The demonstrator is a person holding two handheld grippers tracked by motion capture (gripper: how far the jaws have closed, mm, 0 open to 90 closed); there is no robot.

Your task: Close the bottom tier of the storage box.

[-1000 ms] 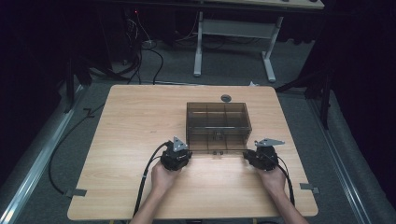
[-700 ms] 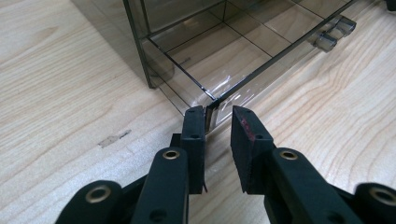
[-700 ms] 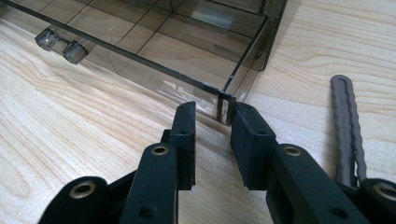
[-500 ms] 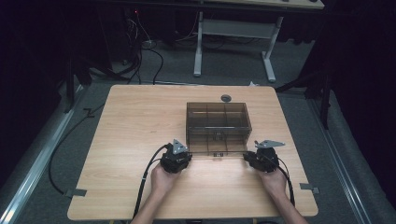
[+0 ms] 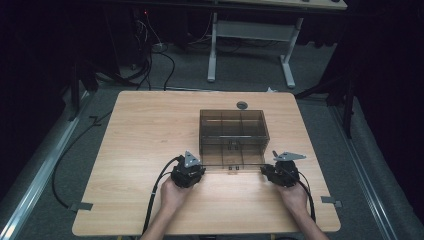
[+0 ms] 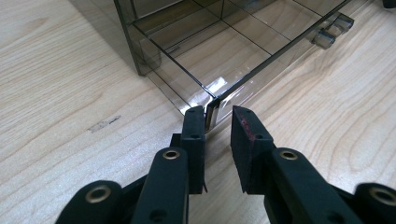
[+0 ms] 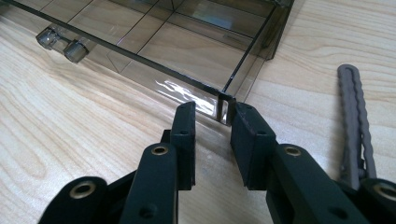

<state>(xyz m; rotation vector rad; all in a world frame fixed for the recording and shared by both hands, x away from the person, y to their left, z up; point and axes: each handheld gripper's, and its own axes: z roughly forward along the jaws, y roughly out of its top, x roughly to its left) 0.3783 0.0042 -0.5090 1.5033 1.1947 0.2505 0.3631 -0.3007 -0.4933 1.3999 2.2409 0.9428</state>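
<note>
A smoky clear drawer box [image 5: 234, 127] stands mid-table with its lowest drawer [image 5: 232, 161] pulled out toward me. My left gripper [image 5: 201, 166] is at the drawer's front left corner [image 6: 211, 108]. Its jaws [image 6: 217, 114] straddle that corner with a gap on one side, so they are open. My right gripper [image 5: 265, 168] is at the front right corner [image 7: 225, 108]. That corner stands between its parted jaws [image 7: 212, 112], close to one pad, and is not clamped. Two small clear knobs [image 7: 60, 44] stick out of the drawer front.
A small dark round thing [image 5: 242, 105] lies on the wooden table [image 5: 150, 130] behind the box. A grey ribbed strap [image 7: 355, 116] lies right of the right jaws. Tape marks [image 5: 331, 201] sit near the table's front corners. Cables trail across the floor at left.
</note>
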